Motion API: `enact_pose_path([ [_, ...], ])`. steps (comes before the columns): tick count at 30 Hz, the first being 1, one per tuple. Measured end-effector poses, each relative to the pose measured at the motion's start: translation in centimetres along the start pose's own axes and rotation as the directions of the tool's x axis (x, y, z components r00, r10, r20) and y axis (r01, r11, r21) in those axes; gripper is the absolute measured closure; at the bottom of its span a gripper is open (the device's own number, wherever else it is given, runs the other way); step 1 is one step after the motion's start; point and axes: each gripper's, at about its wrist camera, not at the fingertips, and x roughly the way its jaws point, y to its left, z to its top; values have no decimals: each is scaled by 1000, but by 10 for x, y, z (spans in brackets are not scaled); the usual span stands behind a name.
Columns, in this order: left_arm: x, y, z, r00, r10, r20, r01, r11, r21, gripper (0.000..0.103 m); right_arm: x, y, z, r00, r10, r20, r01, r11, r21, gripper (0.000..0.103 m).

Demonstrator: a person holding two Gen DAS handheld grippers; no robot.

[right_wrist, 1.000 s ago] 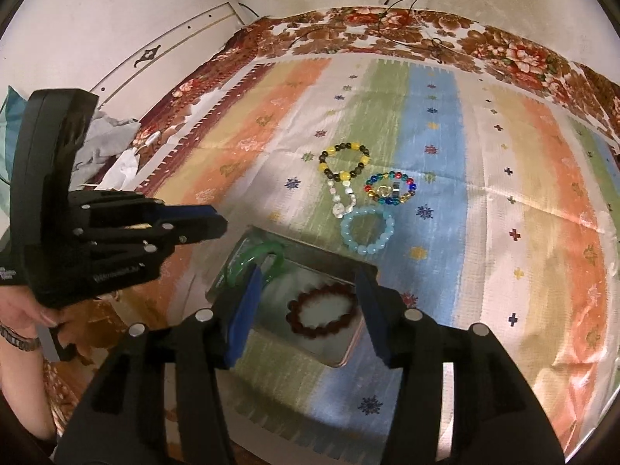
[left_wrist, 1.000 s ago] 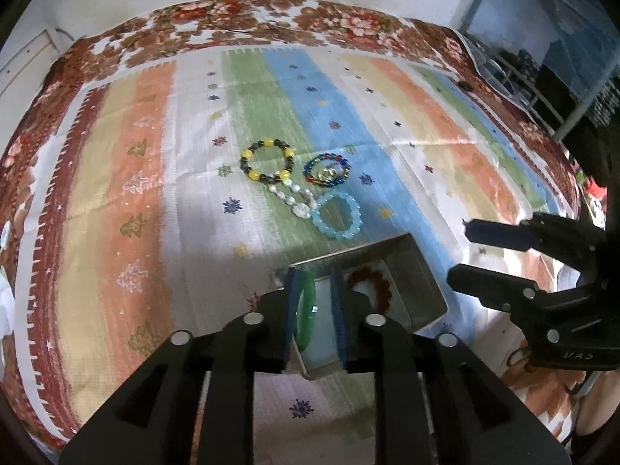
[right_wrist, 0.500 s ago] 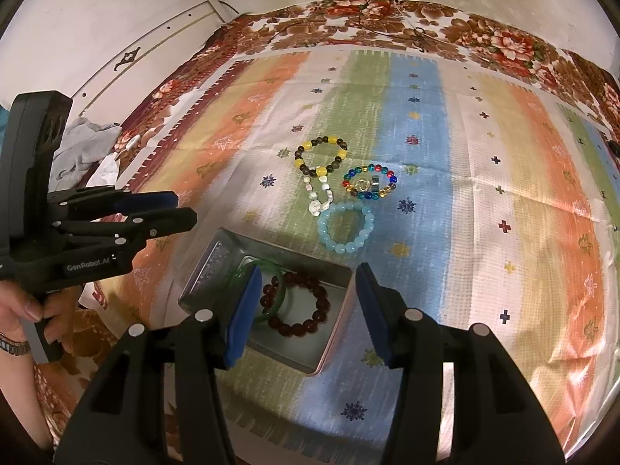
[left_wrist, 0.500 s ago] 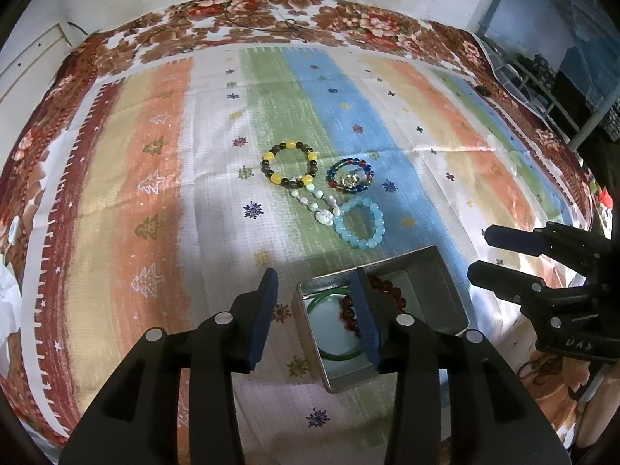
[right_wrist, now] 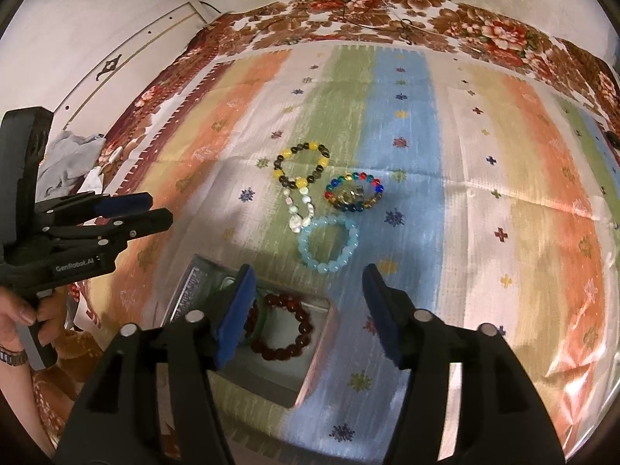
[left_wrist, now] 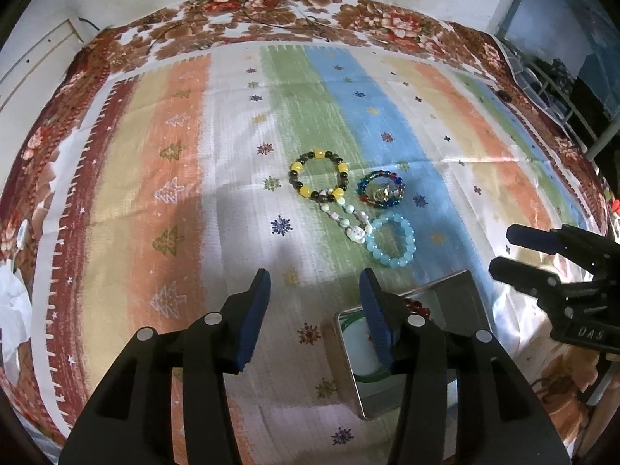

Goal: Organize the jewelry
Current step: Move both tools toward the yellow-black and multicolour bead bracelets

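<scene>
Left gripper (left_wrist: 314, 285) wide, holding nothing, hovering lower centre of its view over the bed (left_wrist: 162, 178), just left of the tin (left_wrist: 457, 290); right gripper (right_wrist: 306, 277) likewise wide, nothing held, above the tin's near corner; judged: both freed for the next pick. Tin, lower left of right view: 2 items, green bangle (right_wrist: 263, 316) and red bracelet (right_wrist: 288, 329), apparently sorted. Still loose mid-frame, clustered and touching: 4; yellow-black bracelet (right_wrist: 301, 166), white strand (right_wrist: 297, 209), multicolour bracelet (right_wrist: 353, 192), blue bracelet (right_wrist: 328, 243), nearest the tin.
</scene>
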Motion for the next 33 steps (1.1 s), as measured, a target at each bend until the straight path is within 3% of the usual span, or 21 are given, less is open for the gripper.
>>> enact_pose_path([
  [10, 5, -1, 13, 1000, 1, 10, -1, 1000, -10, 54, 15, -7, 13, 1000, -18, -18, 18, 1000, 12, 35],
  [33, 43, -2, 48, 999, 16, -46, -15, 1000, 27, 51, 39, -23, 39, 995, -89, -44, 90, 996, 29, 33],
])
